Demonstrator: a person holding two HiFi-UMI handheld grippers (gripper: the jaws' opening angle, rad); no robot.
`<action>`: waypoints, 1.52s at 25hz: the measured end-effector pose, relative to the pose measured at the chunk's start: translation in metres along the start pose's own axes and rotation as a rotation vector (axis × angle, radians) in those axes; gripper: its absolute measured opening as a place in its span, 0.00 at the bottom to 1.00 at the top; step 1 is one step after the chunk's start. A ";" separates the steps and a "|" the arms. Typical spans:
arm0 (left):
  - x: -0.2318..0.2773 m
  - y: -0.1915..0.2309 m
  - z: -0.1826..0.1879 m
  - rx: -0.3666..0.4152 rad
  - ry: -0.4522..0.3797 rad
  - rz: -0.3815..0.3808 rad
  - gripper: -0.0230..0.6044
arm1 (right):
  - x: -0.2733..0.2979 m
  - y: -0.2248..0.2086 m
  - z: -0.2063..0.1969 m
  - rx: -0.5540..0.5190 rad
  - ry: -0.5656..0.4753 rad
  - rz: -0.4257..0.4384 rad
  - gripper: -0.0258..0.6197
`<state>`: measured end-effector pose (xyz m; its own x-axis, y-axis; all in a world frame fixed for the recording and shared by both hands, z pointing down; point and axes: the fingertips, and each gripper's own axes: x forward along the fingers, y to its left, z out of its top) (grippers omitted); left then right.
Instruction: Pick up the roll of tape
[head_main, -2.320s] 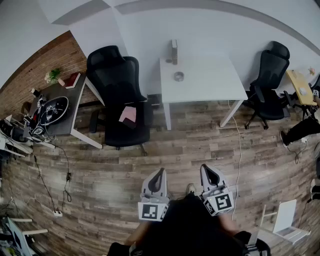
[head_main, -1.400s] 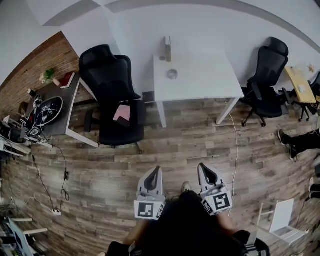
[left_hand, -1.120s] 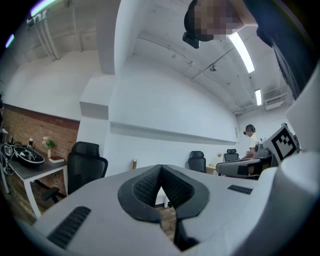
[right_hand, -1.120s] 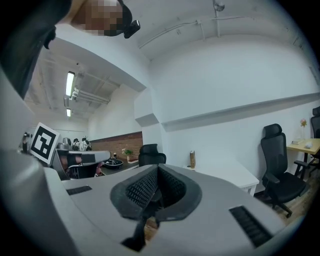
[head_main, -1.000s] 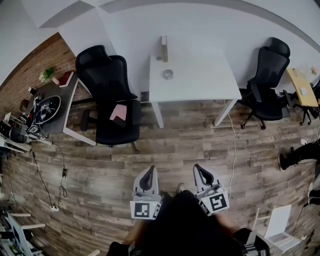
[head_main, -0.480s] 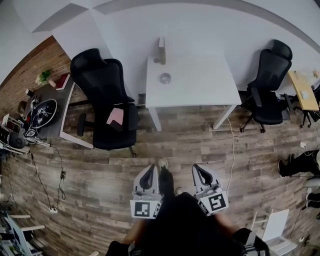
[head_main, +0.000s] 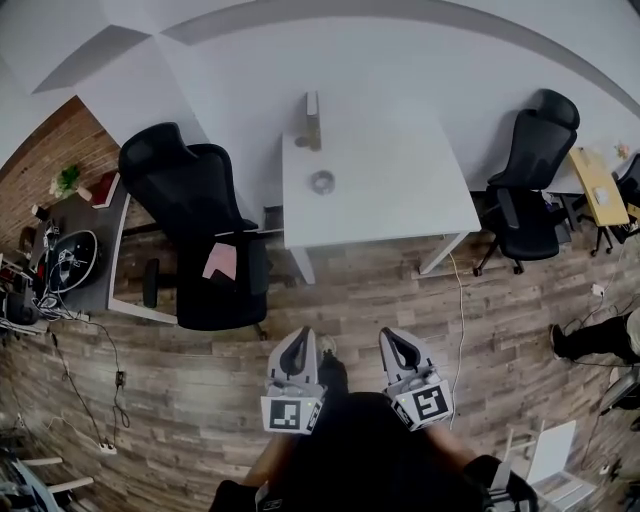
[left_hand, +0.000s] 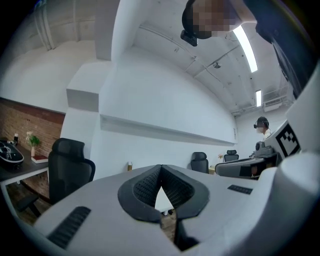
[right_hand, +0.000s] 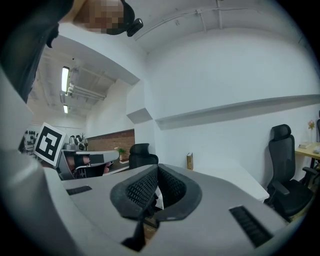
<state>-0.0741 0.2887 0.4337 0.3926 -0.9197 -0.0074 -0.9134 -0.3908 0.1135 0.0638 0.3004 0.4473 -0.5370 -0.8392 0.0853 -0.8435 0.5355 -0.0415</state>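
Across the wood floor (head_main: 400, 300), a white surface (head_main: 410, 190) carries the roll of tape (head_main: 321, 181); left gripper (head_main: 302, 336) and right gripper (head_main: 390, 337) hang level, jaws pressed together, empty.

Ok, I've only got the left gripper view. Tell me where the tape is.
Observer: The head view shows the tape lying on the white table, towards the table's left side.
Operator: Give me what's near it.
Observer: A small box stands upright at the table's back edge, behind the tape and apart from it.
Operator: Report the right gripper.
Observer: The right gripper has its jaws together, with nothing between them.
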 end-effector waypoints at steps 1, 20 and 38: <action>0.009 0.008 0.000 -0.003 0.000 -0.006 0.07 | 0.011 -0.003 0.001 0.000 0.003 -0.005 0.06; 0.124 0.114 0.005 -0.039 0.013 -0.058 0.07 | 0.162 -0.038 0.025 0.019 0.009 -0.068 0.06; 0.264 0.130 -0.002 -0.017 0.038 -0.006 0.07 | 0.268 -0.144 0.028 0.022 0.000 0.011 0.06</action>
<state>-0.0892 -0.0053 0.4483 0.4018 -0.9153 0.0294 -0.9094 -0.3950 0.1303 0.0409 -0.0044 0.4480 -0.5459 -0.8335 0.0845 -0.8378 0.5422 -0.0645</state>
